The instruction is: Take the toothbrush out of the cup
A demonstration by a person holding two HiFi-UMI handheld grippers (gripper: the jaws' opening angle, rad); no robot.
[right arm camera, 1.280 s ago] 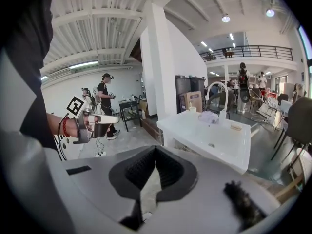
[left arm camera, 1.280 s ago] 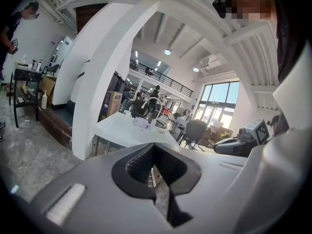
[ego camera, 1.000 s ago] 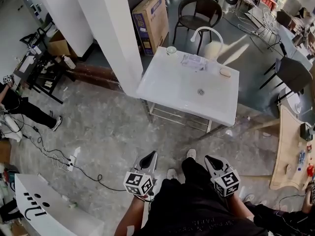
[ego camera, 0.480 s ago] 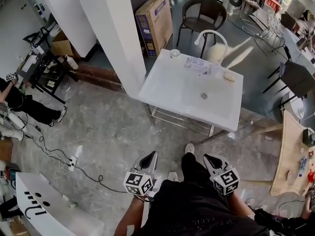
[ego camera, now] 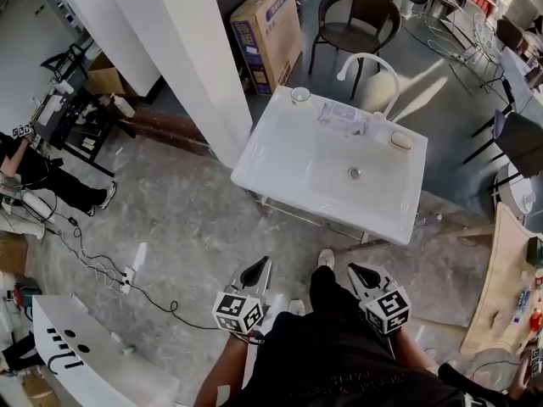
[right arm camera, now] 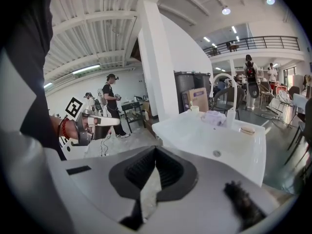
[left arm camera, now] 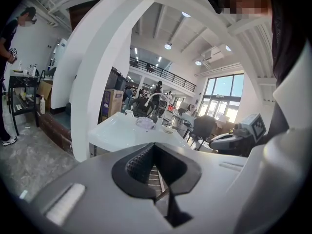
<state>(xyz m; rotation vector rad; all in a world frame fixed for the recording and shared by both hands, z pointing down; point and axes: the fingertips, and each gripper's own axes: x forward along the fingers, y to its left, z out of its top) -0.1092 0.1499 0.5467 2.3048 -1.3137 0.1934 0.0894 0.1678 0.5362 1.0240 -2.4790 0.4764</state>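
Two grippers sit low in the head view, held close to the person (ego camera: 339, 363) in dark clothing. The left gripper (ego camera: 257, 271) is at lower centre-left. Its own view shows the jaws brought together at the tips with nothing between them. The right gripper (ego camera: 363, 275) is at lower centre-right, and I read the same from its view: jaws closed tip to tip, with only a sliver of floor showing through the slit behind them. Neither gripper touches anything.

The cup (ego camera: 300, 95) stands in the upper middle of the head view, on the far left corner of the white basin (ego camera: 280, 155), well apart from both grippers. From above I see it as a small pale ring. In both gripper views it is a small pale shape at the basin's far edge. The toothbrush is too small for me to make out in any view, so I cannot say how it sits in the cup.

On the basin top, right of the cup, lies a crumpled pale bundle (ego camera: 342, 119), then a bar of soap (ego camera: 400, 141) near the right rim. The drain (ego camera: 355, 173) is in the middle of the bowl. A white arched faucet (ego camera: 366, 58) rises at the far edge.

A white pillar (ego camera: 191, 66) stands just left of the basin, with a cardboard box (ego camera: 270, 28) beside it at top centre. A dark chair (ego camera: 356, 15) is to the right of the box. A power strip (ego camera: 134, 265) lies on the concrete floor (ego camera: 187, 227), left of centre.
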